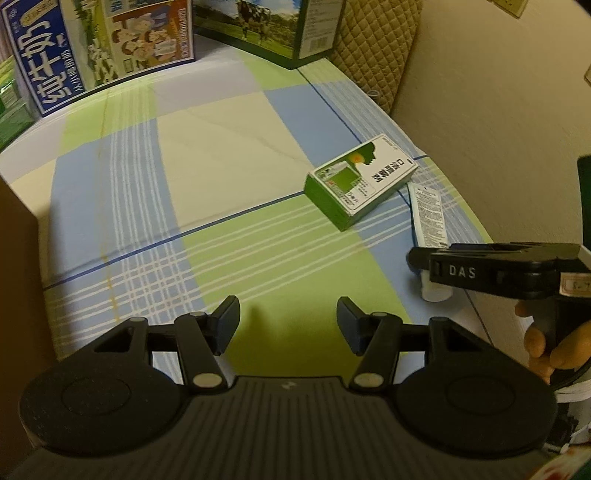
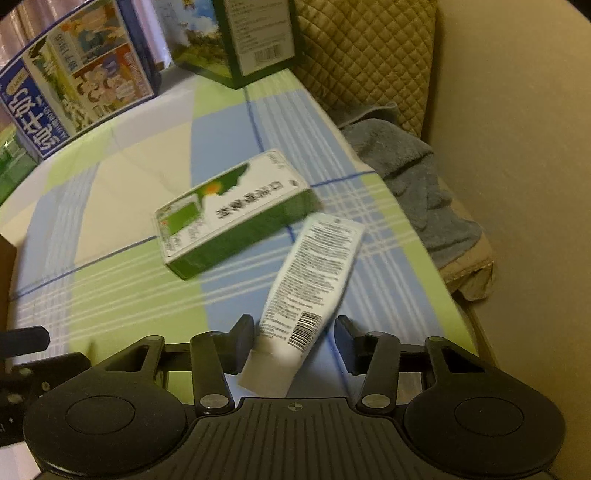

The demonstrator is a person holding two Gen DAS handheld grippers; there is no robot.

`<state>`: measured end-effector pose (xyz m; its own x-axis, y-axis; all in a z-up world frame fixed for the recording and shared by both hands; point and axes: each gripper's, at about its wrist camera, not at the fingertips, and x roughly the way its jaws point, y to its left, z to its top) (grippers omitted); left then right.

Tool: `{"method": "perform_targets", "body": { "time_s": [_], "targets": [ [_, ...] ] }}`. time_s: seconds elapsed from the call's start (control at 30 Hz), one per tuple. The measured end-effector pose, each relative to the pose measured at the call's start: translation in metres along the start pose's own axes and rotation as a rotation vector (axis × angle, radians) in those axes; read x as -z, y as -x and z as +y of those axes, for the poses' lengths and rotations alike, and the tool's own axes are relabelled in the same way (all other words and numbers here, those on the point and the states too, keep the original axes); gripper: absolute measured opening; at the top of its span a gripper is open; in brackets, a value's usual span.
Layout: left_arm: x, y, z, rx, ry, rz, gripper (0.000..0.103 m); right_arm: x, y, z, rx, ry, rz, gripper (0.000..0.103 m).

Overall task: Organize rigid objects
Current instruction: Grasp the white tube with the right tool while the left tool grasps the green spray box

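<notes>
A white tube point(image 2: 314, 266) with black print and a barcode lies on the checked cloth point(image 2: 122, 288), cap end towards me. My right gripper point(image 2: 293, 332) straddles its lower end. The left pad point(image 2: 245, 332) is against the tube and a sliver of cloth shows before the right pad, so the jaws stand open around it. Just beyond lies a flat green and white box point(image 2: 229, 210). In the left wrist view, my left gripper point(image 1: 288, 321) hovers open and empty over a green patch, left of the box point(image 1: 362, 177), the tube point(image 1: 428, 214) and the right gripper point(image 1: 421, 258).
Large milk cartons point(image 1: 92, 48) and a dark green carton point(image 1: 266, 29) stand at the back. A quilted cushion point(image 2: 369, 55) and a grey-blue towel point(image 2: 417, 177) lie off the right edge by the wall. A brown board point(image 1: 14, 258) is at the left. A hand point(image 1: 546, 343) holds the right gripper.
</notes>
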<state>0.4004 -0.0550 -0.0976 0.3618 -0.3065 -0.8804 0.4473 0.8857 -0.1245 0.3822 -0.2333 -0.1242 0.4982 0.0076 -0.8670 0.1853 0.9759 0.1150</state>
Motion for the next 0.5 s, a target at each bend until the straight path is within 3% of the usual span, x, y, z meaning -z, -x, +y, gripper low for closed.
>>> {"method": "perform_targets", "body": {
  "time_s": [0.2,0.33,0.5],
  "targets": [
    [-0.007,-0.008,-0.012,0.016,-0.038,0.004,0.054,-0.002,-0.003,0.001,0.013,0.079,-0.042,0.043],
    [-0.013,-0.010,-0.022,0.031,-0.071,-0.007,0.054,-0.001,0.000,0.000,0.040,0.109,-0.062,0.031],
    [-0.023,-0.014,-0.034,0.061,-0.137,-0.036,0.054,-0.006,0.000,-0.017,0.038,0.067,-0.073,0.031]
  ]
}}
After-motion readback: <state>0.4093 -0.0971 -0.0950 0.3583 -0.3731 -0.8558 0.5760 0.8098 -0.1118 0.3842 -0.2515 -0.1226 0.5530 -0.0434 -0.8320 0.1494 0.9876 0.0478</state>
